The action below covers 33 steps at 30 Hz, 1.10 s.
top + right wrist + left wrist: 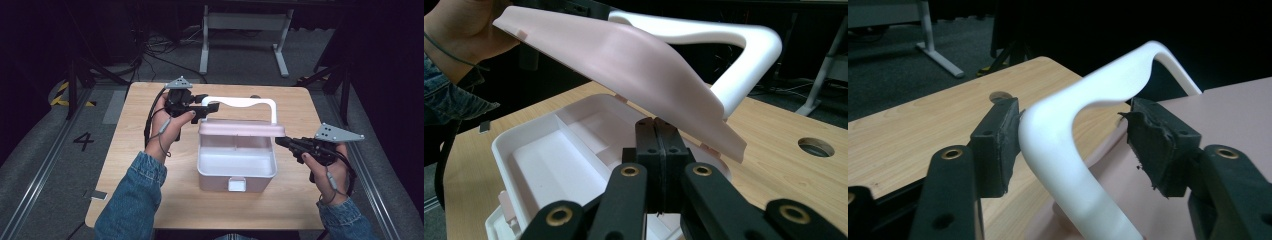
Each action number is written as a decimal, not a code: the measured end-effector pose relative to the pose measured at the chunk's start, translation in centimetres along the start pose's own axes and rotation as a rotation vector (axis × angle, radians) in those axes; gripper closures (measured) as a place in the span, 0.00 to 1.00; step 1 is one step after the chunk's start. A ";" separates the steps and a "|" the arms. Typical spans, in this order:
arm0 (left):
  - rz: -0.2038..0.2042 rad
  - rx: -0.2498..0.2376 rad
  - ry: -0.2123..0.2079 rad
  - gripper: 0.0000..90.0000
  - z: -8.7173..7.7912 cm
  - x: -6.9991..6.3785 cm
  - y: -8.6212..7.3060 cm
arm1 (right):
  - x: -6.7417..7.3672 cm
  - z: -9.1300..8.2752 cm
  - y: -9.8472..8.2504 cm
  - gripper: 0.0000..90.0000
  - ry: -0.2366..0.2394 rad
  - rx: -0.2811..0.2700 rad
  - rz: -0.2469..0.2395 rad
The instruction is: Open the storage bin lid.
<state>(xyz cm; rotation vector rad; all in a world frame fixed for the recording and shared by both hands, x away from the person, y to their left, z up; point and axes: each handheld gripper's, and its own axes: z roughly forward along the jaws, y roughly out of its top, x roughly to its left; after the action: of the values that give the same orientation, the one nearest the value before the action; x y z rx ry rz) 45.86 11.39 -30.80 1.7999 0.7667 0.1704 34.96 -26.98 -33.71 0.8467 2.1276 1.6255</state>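
Observation:
A pale pink box [235, 170] with a white inner tray stands mid-table, its lid [240, 129] raised and tilted. The white handle [240, 102] arches over the lid. My left gripper [207, 109] is at the handle's left corner. In the left gripper view, the handle [1063, 150] passes between the open jaws of this gripper [1075, 135], against one pad and well apart from the other. My right gripper [279, 142] is at the box's right side. In the right gripper view it [656, 135] is shut on nothing, its tips just under the lid's [624, 55] edge.
The wooden table [150, 200] has bare surface left, right and in front of the box. A cable hole [815, 146] sits in the top near the far edge. The box has a white latch [236, 184] on its front. A white desk frame [240, 30] stands on the floor beyond.

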 end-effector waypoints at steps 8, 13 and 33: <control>0.013 -0.007 0.034 0.37 -1.6 0.1 -0.2 | -0.2 0.1 0.1 1.00 0.004 -0.009 0.005; 0.042 -0.011 0.065 0.36 -3.2 0.1 -0.6 | -0.2 0.1 0.2 1.00 0.001 -0.010 0.006; 0.220 0.031 0.163 0.33 -9.3 -3.6 -5.5 | -0.2 0.1 0.5 1.00 -0.017 -0.021 0.014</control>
<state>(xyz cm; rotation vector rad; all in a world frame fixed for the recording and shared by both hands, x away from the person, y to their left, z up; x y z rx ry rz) 36.44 17.70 -31.33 1.9154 0.6860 0.4563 35.35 -26.95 -33.25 0.8681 2.0945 1.6389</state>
